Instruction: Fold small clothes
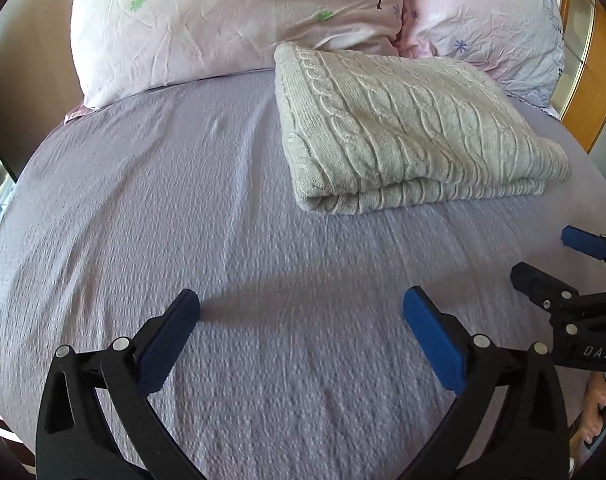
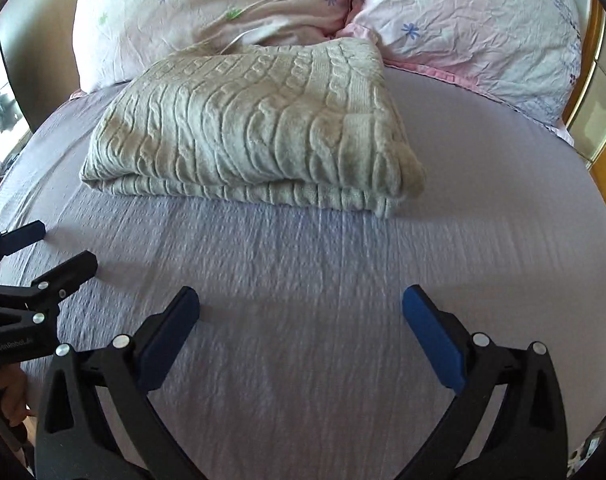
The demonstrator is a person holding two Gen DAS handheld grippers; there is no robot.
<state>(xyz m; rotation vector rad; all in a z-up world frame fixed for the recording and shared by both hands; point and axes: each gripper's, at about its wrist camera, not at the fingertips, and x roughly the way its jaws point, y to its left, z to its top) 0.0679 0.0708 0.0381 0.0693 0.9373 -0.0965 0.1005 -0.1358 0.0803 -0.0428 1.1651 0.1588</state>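
Observation:
A cream cable-knit sweater (image 1: pixel 407 128) lies folded into a thick rectangle on the lavender bed sheet (image 1: pixel 183 220), near the pillows. It also shows in the right wrist view (image 2: pixel 255 132). My left gripper (image 1: pixel 301 300) is open and empty, low over the sheet, well short of the sweater. My right gripper (image 2: pixel 301 300) is open and empty too, on the near side of the sweater. Each gripper shows at the edge of the other's view: the right gripper (image 1: pixel 543 256) and the left gripper (image 2: pixel 63 246), both with jaws apart.
Two pink flowered pillows (image 1: pixel 231 20) (image 2: pixel 475 28) lie at the head of the bed behind the sweater. A wooden headboard (image 1: pixel 599 80) stands at the far right. The sheet (image 2: pixel 343 280) stretches bare between the grippers and the sweater.

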